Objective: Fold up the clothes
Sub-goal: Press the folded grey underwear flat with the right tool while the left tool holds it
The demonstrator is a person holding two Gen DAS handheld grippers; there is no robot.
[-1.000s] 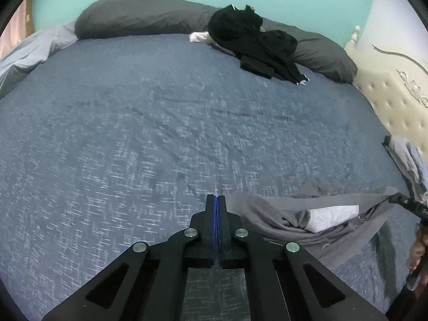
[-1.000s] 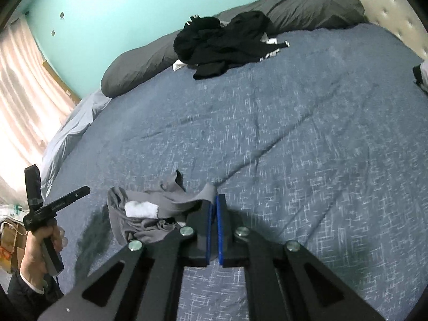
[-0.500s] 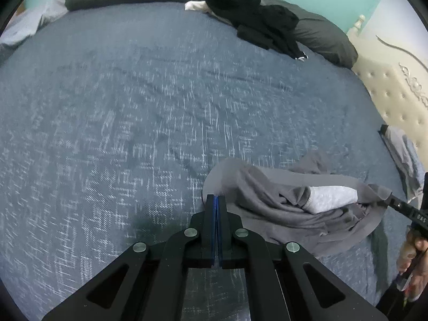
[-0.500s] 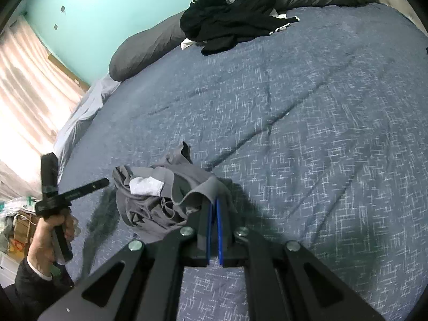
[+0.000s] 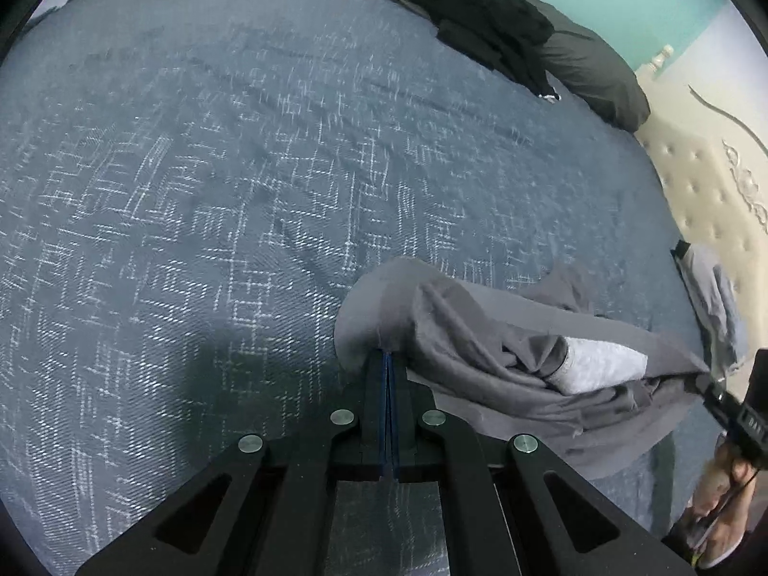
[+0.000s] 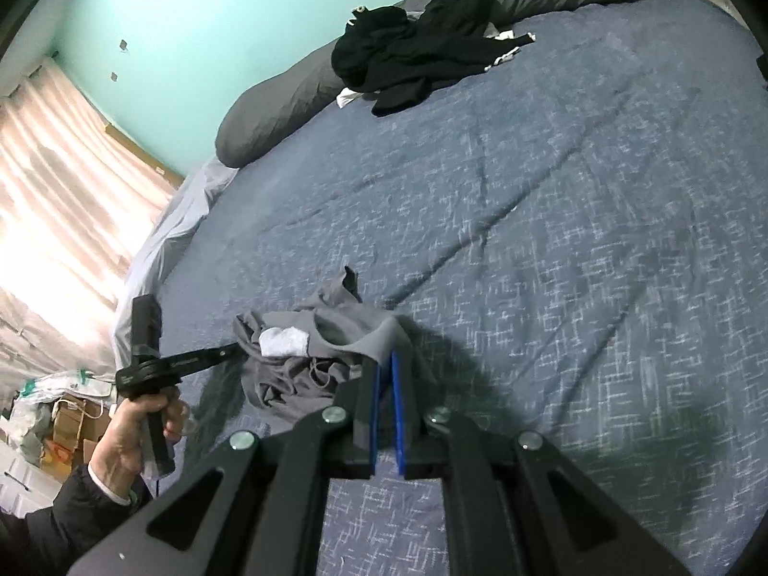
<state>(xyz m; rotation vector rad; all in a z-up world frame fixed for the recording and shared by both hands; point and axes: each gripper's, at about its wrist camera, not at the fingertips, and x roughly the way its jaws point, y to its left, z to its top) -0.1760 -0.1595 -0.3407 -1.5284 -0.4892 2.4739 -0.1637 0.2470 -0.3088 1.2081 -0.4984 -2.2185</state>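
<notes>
Grey garment (image 5: 504, 350) is lying bunched near the front of the blue bed (image 5: 240, 168), stretching lengthwise between the two tongs: the left tongs (image 5: 388, 357) are pinching one edge with blades pressed together, while the right tongs (image 6: 386, 360) are gripping the opposite edge, their blades having just parted slightly. Only the right wrist view is showing the person's left hand (image 6: 139, 427) and the bright curtains (image 6: 57, 201), while only the left wrist view is showing the tufted headboard (image 5: 696, 177); farther back, black clothes (image 6: 417, 48) are lying against the grey pillow (image 6: 278, 110).
</notes>
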